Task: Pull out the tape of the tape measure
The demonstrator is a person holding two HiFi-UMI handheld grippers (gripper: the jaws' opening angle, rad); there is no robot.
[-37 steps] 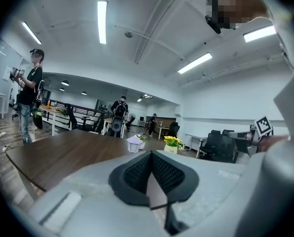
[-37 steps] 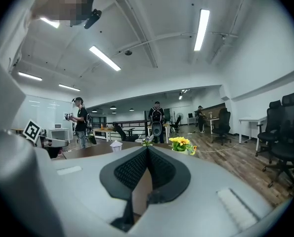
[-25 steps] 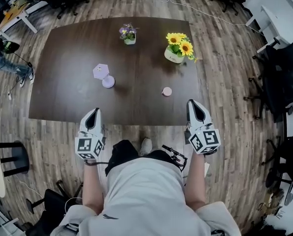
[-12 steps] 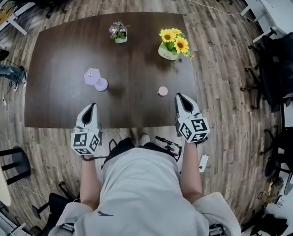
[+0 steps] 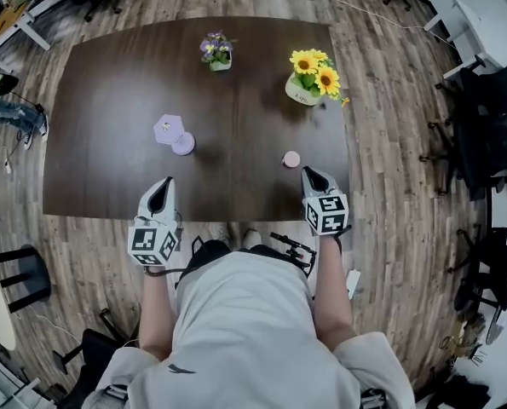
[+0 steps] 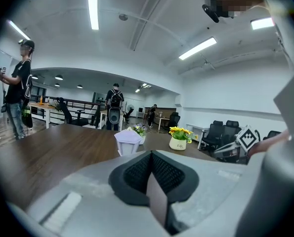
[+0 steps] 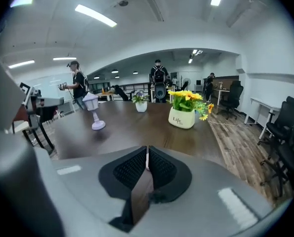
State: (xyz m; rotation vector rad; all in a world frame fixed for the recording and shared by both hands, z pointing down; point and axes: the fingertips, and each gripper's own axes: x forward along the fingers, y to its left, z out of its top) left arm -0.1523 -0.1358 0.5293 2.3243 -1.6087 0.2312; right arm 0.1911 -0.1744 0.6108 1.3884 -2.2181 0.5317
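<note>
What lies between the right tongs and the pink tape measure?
Nothing: in the head view, only a strip of bare dark table separates the right tongs from the pink tape measure.

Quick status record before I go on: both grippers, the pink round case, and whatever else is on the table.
left gripper: shut, empty, over the table's near edge
right gripper: shut, empty, tip just short of the pink round case and apart from it
pink round case: probably the tape measure; lies on the table, no tape seen pulled out
lavender lamp: upright, left of centre
sunflower pot: far right
purple flower pot: far middle
task: not yet begun
</note>
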